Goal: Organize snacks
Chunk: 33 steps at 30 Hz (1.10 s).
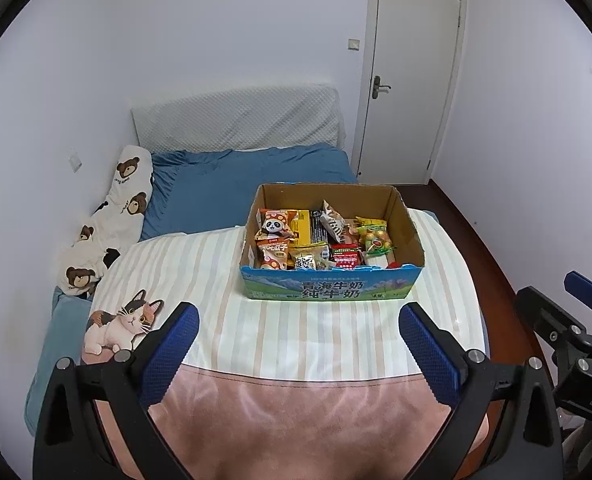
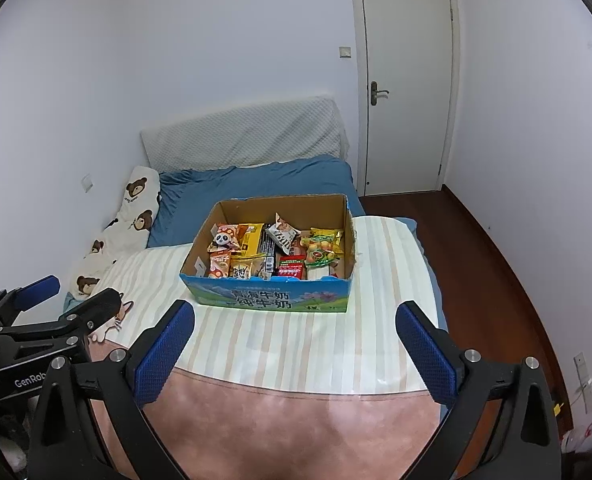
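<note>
An open cardboard milk carton box (image 1: 329,288) (image 2: 270,300) with a blue printed front stands on the striped blanket on the bed. It holds several snack packets, among them a panda packet (image 1: 276,226) (image 2: 224,240), a yellow-green candy bag (image 1: 375,236) (image 2: 321,248) and a red packet (image 1: 345,258) (image 2: 292,270). My left gripper (image 1: 299,318) is open and empty, held above the blanket in front of the box. My right gripper (image 2: 295,316) is open and empty, also in front of the box. Each gripper shows at the edge of the other's view.
The bed has a striped and pink blanket (image 1: 296,344), a blue sheet (image 1: 236,188), a bear-print pillow (image 1: 116,216) at the left wall and a padded headboard (image 1: 236,120). A closed white door (image 1: 411,72) and dark wooden floor (image 2: 495,260) lie to the right.
</note>
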### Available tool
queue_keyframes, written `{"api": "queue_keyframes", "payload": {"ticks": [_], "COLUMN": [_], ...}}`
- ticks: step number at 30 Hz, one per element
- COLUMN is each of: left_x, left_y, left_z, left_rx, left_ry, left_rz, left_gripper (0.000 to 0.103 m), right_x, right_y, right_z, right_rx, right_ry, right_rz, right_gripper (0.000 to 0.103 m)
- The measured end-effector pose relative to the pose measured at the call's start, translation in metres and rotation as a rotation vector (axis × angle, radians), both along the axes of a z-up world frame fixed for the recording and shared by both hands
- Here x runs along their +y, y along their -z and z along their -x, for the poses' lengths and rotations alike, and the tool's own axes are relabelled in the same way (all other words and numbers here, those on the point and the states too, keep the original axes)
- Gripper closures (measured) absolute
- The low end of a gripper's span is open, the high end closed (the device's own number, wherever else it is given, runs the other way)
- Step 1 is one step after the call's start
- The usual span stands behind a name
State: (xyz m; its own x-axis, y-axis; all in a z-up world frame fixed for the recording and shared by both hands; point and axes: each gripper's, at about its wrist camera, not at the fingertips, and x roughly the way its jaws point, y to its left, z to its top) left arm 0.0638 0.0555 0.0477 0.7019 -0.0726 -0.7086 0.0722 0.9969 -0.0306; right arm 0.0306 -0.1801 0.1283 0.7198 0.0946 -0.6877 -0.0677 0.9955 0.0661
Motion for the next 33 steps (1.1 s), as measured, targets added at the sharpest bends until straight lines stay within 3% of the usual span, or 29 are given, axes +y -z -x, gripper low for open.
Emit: {"api": "queue_keyframes", "payload": {"ticks": [11, 22, 33], "left_x": [-0.003, -0.017, -0.024], "left_y": [0.016, 0.035, 0.039], "left_z": [-0.046, -0.093, -0.110], "left_rx": [0.032, 0.063, 0.082], "left_ry": [-0.016, -0.026, -0.022], "left_rz": [-0.028, -0.072, -0.070], "left_gripper": [0.000, 0.000, 0.000], "right_x": [-0.010, -0.023, -0.022], "right_y": [0.012, 0.033, 0.044], "right_z": [-0.046, -0.100, -0.121], "right_rx": [-0.020, 0.031, 0.058], "right_ry": [0.065, 0.118, 0.119], "right_rz": [0.012, 0.009, 0.022], "right_gripper": [0.000, 0.000, 0.000]}}
